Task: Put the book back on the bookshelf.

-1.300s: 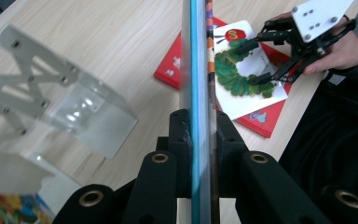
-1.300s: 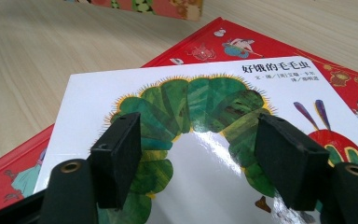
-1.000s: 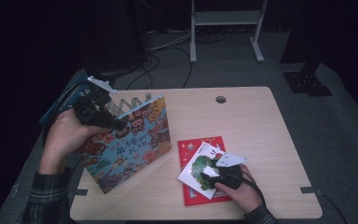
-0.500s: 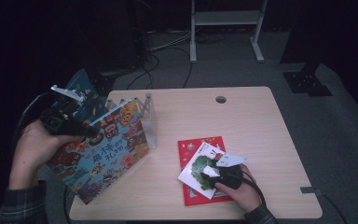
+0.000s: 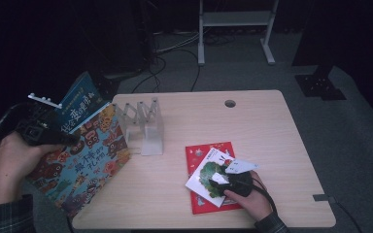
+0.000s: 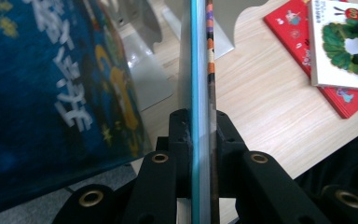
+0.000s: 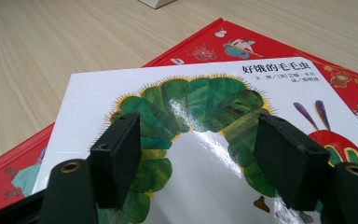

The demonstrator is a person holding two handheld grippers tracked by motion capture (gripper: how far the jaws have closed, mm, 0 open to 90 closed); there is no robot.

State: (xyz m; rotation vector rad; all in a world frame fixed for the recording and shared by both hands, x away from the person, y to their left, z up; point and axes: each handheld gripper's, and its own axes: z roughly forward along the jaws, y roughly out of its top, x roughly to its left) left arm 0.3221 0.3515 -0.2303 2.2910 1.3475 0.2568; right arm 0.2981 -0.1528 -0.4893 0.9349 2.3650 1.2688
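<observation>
**Left jaws clamp two books; right jaws rest open on the caterpillar book**

The left gripper (image 5: 46, 133) has its jaws closed tight on two thin books at once: a colourful picture book (image 5: 85, 165) and a dark blue book (image 5: 80, 99) behind it. The pair hangs tilted off the desk's (image 5: 272, 126) nine o'clock edge, just beside the white book rack (image 5: 143, 126). The left hand (image 5: 9, 165) grips from outside that edge.

The right gripper (image 5: 228, 177) lies low at five o'clock, jaws partly open and clasping nothing, pads set on the white caterpillar book (image 7: 205, 121), which lies atop a red book (image 5: 209, 153). The right hand (image 5: 252, 199) rests on the desk.
</observation>
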